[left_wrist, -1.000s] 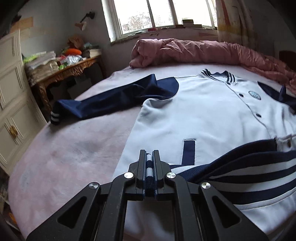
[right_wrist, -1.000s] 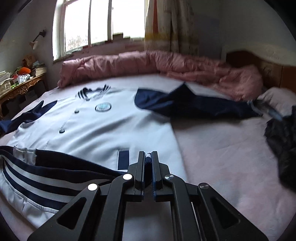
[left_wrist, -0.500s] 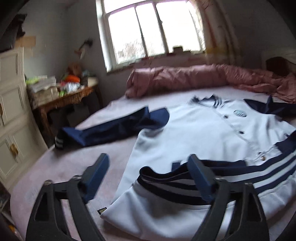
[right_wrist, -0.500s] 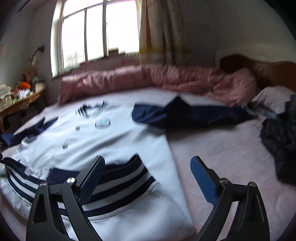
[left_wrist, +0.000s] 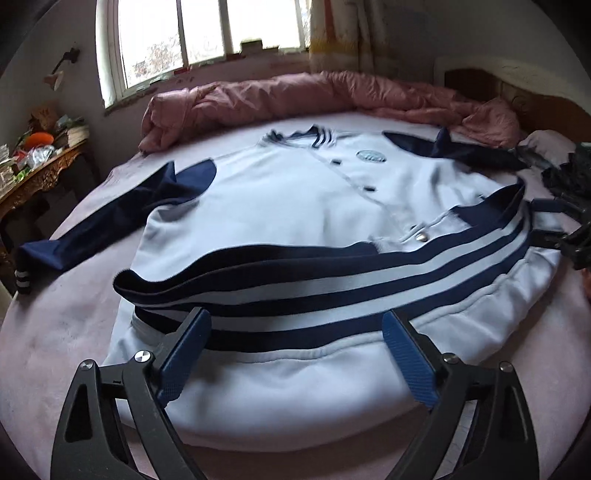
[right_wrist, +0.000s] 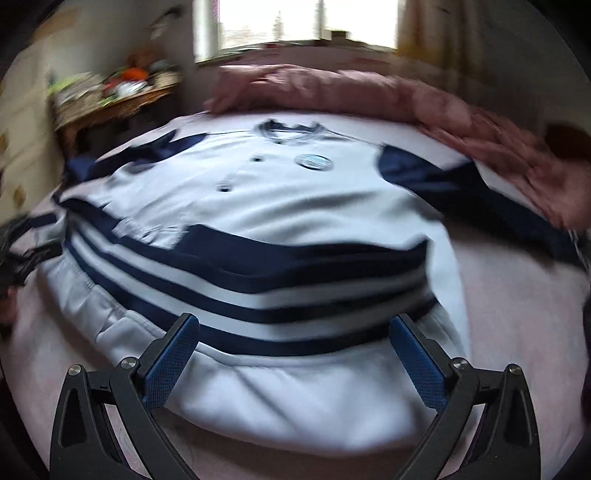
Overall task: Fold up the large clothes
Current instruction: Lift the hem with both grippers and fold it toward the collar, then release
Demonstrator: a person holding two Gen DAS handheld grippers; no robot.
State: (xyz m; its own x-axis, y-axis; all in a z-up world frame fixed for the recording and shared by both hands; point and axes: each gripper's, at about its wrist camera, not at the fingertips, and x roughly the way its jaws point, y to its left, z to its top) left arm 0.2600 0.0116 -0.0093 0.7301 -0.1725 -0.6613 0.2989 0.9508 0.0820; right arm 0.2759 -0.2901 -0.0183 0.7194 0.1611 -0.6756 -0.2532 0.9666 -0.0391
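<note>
On the bed (left_wrist: 66,332), the jacket (left_wrist: 295,206) lay hem-folded; the left gripper (left_wrist: 295,354) was spread empty, the right gripper (right_wrist: 295,354) was opening, empty. The loose striped hem (left_wrist: 332,280) could be dragged undone by a passing finger.

Each gripper (left_wrist: 295,354) (right_wrist: 295,354) is black, silver-screwed, with blue textured pads (left_wrist: 184,354).

**Two wrist cameras faced the jacket from its folded hem**

Each looked down and forward, close over the jacket's (left_wrist: 280,206) striped hem (right_wrist: 258,295), toward the window (left_wrist: 207,33) beyond its collar. Both shared the whole jacket; the right view was blurred.
</note>
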